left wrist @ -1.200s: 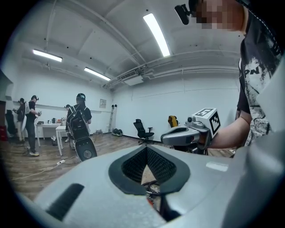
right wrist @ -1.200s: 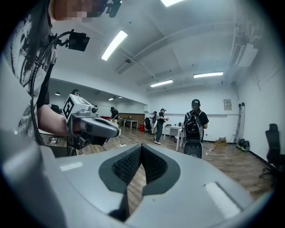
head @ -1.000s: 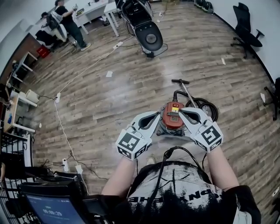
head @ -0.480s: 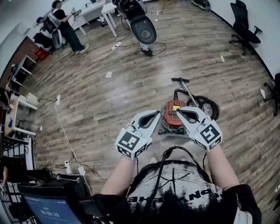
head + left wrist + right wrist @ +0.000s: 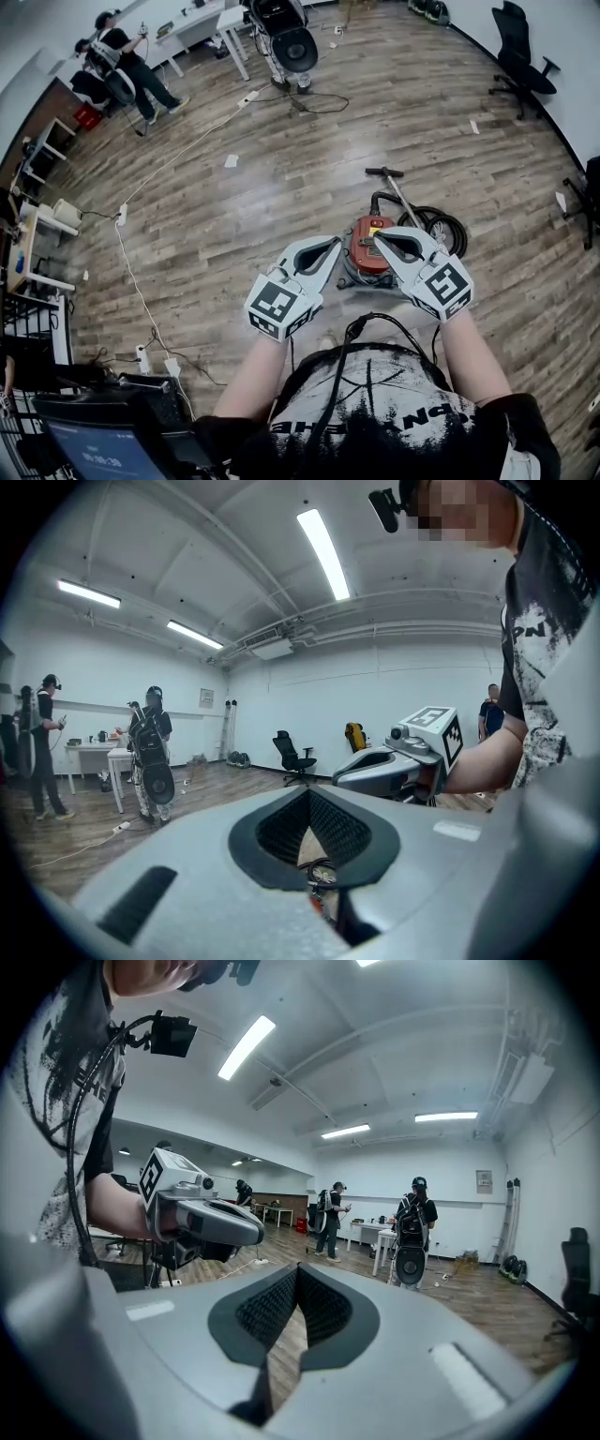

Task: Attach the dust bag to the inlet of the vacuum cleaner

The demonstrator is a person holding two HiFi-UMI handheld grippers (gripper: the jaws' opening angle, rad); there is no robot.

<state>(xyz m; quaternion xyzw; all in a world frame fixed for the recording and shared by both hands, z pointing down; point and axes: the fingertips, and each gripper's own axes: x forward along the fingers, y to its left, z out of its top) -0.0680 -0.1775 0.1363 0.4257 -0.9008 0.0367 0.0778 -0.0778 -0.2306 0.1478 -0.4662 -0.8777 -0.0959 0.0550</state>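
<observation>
- Left claw (image 5: 330,251): shut tight, nothing in it, held level in front of the chest with its tip pointing up-right in the head view.
- Vacuum cleaner (image 5: 366,251): 1 red canister, upright on the wood floor (image 5: 281,187), ahead of and below both claws. In the head view it shows in the gap between the 2 tips.
- Right claw (image 5: 382,240): also shut and empty, its tip overlapping the canister top in the head view. Both hands look about equally near.
- Hose (image 5: 441,227): 1 dark coil just right of the canister. 1 thin wand (image 5: 397,192) runs away from the person.
- Dust bag: 0 seen in any view, and the inlet can't be made out.
- The scene fits a bag already in the canister or one out of frame; can't tell which.
- Count: 2 claws, 1 vacuum, 1 hose, 1 wand.
</observation>
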